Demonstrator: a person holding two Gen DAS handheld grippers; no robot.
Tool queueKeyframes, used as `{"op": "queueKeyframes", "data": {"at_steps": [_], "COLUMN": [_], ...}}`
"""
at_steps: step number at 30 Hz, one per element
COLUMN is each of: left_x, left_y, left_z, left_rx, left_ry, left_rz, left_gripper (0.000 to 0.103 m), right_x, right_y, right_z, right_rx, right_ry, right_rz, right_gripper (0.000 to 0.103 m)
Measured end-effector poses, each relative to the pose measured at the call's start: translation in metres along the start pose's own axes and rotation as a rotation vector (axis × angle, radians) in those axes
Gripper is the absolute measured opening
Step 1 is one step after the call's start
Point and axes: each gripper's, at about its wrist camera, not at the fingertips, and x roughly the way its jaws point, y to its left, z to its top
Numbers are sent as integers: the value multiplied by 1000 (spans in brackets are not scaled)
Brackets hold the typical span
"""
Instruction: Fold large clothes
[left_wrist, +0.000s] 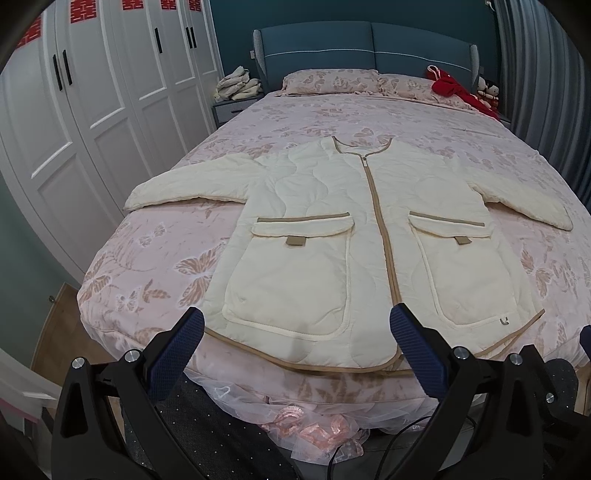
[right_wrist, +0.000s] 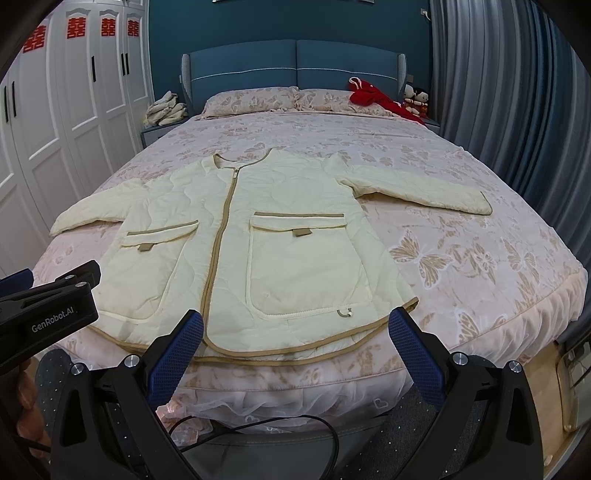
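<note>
At the foot of the bed (left_wrist: 122, 295) I am holding both claws low and level with the mattress edge. I am keeping my left claw (left_wrist: 295, 341) spread wide with nothing between its blue pads, hovering just short of the jacket's hem (left_wrist: 280, 363). I am keeping my right claw (right_wrist: 295, 341) spread just as wide and equally empty, pointing at the right half of that same hem.

Just beyond the pads, the cream quilted jacket (left_wrist: 332, 221) is lying face up on the pink butterfly bedspread, zipped, with its tan-trimmed hem nearest me and its collar farthest. Two flap pockets are sitting on either side of the zip (left_wrist: 380, 229). Farther out, the left sleeve (left_wrist: 177, 186) and the right sleeve (right_wrist: 417, 192) are reaching sideways, both flat on the cover.

I am judging this as the very start: the garment is spread out and no fold is made yet. The next move, as I am reading it, calls for closing on cloth, either a sleeve to bring it across the chest or the hem corners to carry them toward the collar. The padding looks thick, so I am expecting to need a deep bite. Whether the hem is hanging slightly over the mattress edge I cannot quite tell through this lens.

At the far end, pillows (right_wrist: 251, 99) and a red garment (right_wrist: 373, 98) are resting by the headboard.
</note>
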Motion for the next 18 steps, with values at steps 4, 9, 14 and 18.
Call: {"op": "queueKeyframes", "data": {"at_steps": [4,9,14,18], "left_x": [0,0,2,2], "left_y": [0,1,5,3], "left_z": [0,-1,-1,-1], "left_rx": [1,-1,-5,-4], "left_ry": [1,3,3,1], "left_rz": [2,1,5,6], "left_gripper": [98,98,98,98], "right_x": [2,2,2,3], "right_y": [1,1,1,1], "right_z": [0,0,0,0], "right_rx": [1,2,2,2], "right_ry": [0,2,1,3], "right_rz": [0,2,2,3], "right_gripper": [98,98,98,98]}}
